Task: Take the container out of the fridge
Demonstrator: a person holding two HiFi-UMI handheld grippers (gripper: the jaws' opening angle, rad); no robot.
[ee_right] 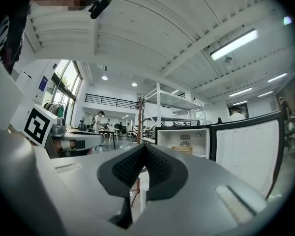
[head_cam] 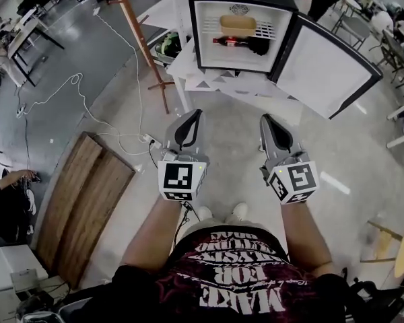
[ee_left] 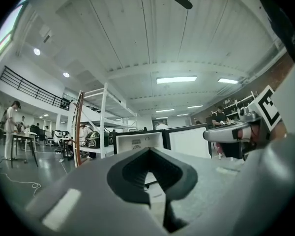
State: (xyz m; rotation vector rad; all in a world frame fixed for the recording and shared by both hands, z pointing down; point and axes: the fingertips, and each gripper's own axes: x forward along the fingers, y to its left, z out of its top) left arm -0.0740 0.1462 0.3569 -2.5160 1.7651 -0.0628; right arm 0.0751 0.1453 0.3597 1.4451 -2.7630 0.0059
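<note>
A small black fridge [head_cam: 242, 25] stands open ahead of me on the floor, its door [head_cam: 326, 66] swung out to the right. On its upper wire shelf sits a tan container [head_cam: 238, 24], and a dark bottle with a red label [head_cam: 234, 42] lies below it. My left gripper [head_cam: 194, 116] and right gripper [head_cam: 266, 120] hang side by side well short of the fridge, both shut and holding nothing. The right gripper view shows its shut jaws [ee_right: 144, 147] with the fridge [ee_right: 187, 140] and container [ee_right: 183, 150] beyond. The left gripper [ee_left: 148, 151] also points at the fridge [ee_left: 137, 141].
A wooden coat stand [head_cam: 140, 39] rises left of the fridge, beside a white shelf leg [head_cam: 182, 93]. Wooden boards [head_cam: 81, 207] lie on the floor at the left, with a cable and power strip [head_cam: 148, 140] near them. A chair [head_cam: 397, 244] stands at the right.
</note>
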